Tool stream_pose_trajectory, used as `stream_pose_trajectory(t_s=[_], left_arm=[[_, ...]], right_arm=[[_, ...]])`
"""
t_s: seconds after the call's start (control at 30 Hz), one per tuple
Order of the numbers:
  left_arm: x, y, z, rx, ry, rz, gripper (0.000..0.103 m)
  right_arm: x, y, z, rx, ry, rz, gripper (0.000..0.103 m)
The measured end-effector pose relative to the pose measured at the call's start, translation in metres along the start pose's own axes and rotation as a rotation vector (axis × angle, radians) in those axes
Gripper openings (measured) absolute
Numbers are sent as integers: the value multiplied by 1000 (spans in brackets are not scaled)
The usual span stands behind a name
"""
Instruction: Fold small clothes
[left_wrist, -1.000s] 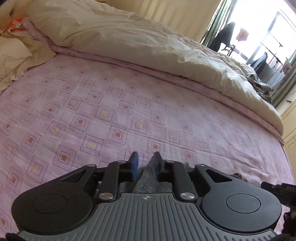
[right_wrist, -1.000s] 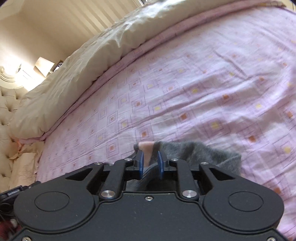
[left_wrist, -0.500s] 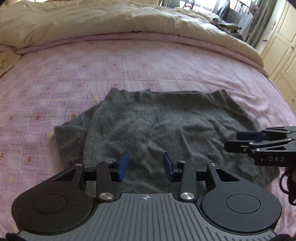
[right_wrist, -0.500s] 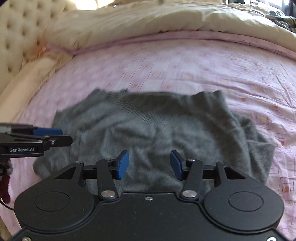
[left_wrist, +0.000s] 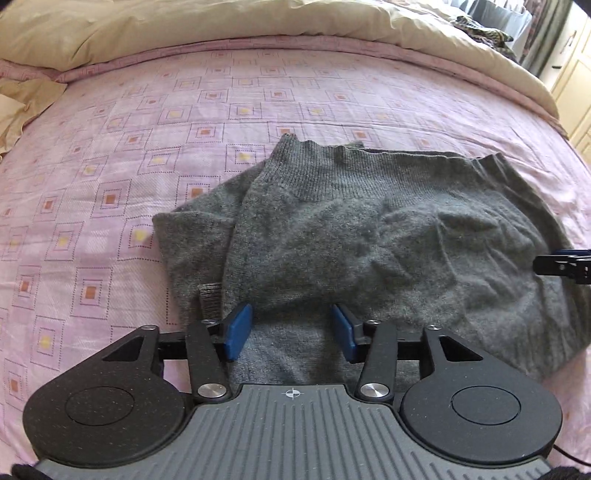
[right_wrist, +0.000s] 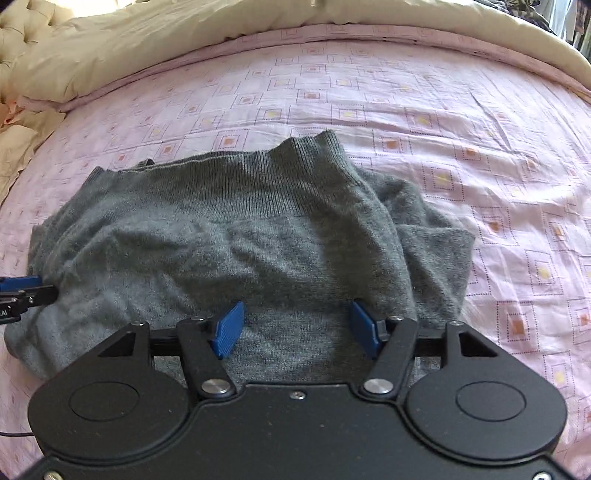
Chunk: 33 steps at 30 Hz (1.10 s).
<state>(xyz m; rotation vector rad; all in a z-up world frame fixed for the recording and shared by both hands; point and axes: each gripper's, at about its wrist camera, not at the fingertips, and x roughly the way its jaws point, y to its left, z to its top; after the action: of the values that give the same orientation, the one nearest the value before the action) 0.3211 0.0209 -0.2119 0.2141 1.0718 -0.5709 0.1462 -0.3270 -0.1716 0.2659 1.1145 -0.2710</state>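
A grey knitted garment (left_wrist: 369, 236) lies rumpled and partly doubled over on the pink patterned bedsheet (left_wrist: 110, 166), its ribbed band at the far edge. My left gripper (left_wrist: 291, 332) hovers open over the garment's near left part, with nothing between its blue pads. In the right wrist view the same garment (right_wrist: 236, 236) fills the middle, and my right gripper (right_wrist: 297, 328) stands open over its near edge. Each gripper's tip shows at the side of the other's view: the right gripper (left_wrist: 565, 264) and the left gripper (right_wrist: 22, 291).
A beige duvet (left_wrist: 184, 26) is bunched along the far side of the bed. A cream pillow (left_wrist: 22, 107) lies at the left. A tufted headboard (right_wrist: 14, 18) shows at far left. Cream cupboard doors (left_wrist: 572, 81) stand at the right.
One second ago both grippers were shut on the grey garment and held it up. Both have let go and opened wider, and the garment now lies spread on the sheet.
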Motion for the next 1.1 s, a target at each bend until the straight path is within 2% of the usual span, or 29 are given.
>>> stream_pose_trajectory(t_s=[0.1, 0.17, 0.23, 0.3, 0.37, 0.5, 0.63, 0.77, 0.97, 1.1], left_arm=[[0, -4, -1, 8, -3, -12, 58], [2, -9, -2, 31, -1, -23, 71], [4, -15, -2, 62, 6, -23, 79], [7, -21, -2, 85, 11, -15, 85], [9, -24, -3, 88, 9, -13, 92], [14, -29, -4, 108, 8, -10, 102], [16, -30, -6, 110, 2, 6, 103], [17, -30, -8, 101, -14, 14, 103], [18, -33, -3, 92, 10, 38, 103], [21, -36, 2, 88, 38, 53, 103]], right_arm=[[-13, 7, -4, 13, -34, 17, 75], [-20, 11, -13, 7, -29, 9, 83], [-22, 16, -24, -5, -1, -23, 83], [-21, 17, -39, -16, 38, -63, 87], [-20, 16, -53, -16, 74, -80, 95], [-18, 12, -74, -7, 110, -106, 100], [-22, 8, -83, 19, 101, -98, 102], [-17, 3, -88, 56, 138, -80, 103], [-14, 11, -92, -25, 130, -108, 103], [-16, 12, -95, -28, 103, -109, 103]])
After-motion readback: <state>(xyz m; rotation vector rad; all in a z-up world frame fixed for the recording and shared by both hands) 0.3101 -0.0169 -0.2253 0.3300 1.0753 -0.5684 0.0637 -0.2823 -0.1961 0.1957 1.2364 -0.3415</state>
